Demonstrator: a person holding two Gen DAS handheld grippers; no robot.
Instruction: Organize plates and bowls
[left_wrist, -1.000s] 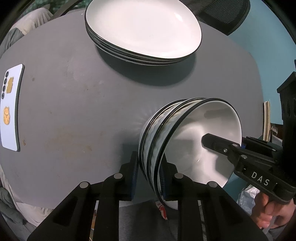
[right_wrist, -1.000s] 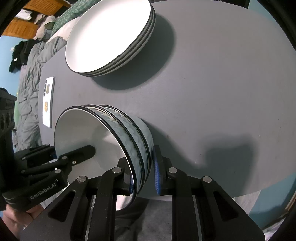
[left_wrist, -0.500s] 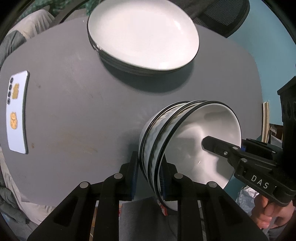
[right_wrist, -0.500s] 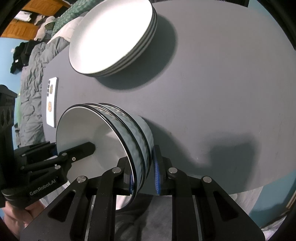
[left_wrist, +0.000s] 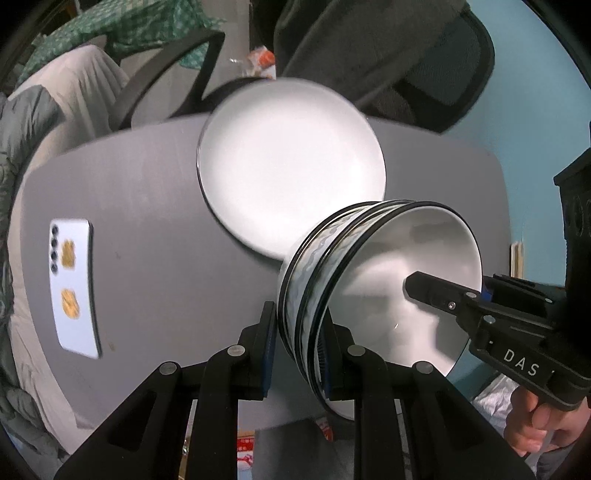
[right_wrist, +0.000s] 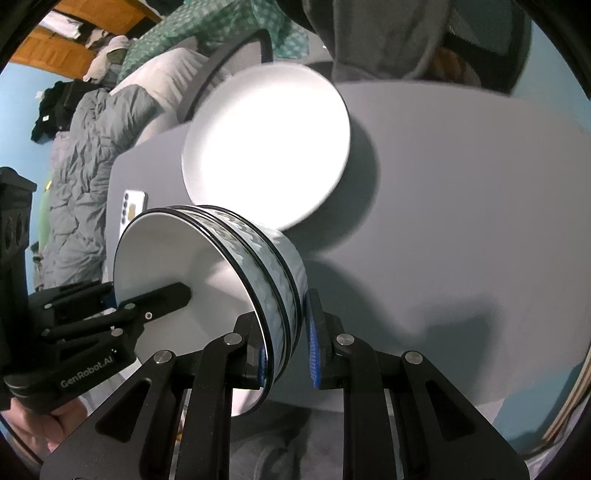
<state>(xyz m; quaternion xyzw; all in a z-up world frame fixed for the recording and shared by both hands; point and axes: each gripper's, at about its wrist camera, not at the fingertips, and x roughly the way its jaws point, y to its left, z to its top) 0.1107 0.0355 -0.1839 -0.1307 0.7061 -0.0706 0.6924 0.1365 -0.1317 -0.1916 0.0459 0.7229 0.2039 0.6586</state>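
Above the near edge of the grey table (left_wrist: 155, 206), a nested stack of bowls (left_wrist: 373, 291) is held tipped on its side, clear of the surface, its open mouth turned toward the right in the left wrist view. The stack's rim is pinched from one side by the left gripper (left_wrist: 299, 350), one finger outside and one inside the bowls, and the opposite rim is clamped the same way by the right gripper (right_wrist: 284, 354); both are closed on the bowls. The stack of plates (left_wrist: 291, 162) lies farther back on the table, just beyond the bowls, and a phone (left_wrist: 72, 288) rests well apart at the left. The step in hand seems to be carrying the bowls toward their place, possibly onto the plates. For this to be done well, both grips should be kept firm and moved together, the stack should be levelled before lowering, and it should be set down centred so that nothing slides
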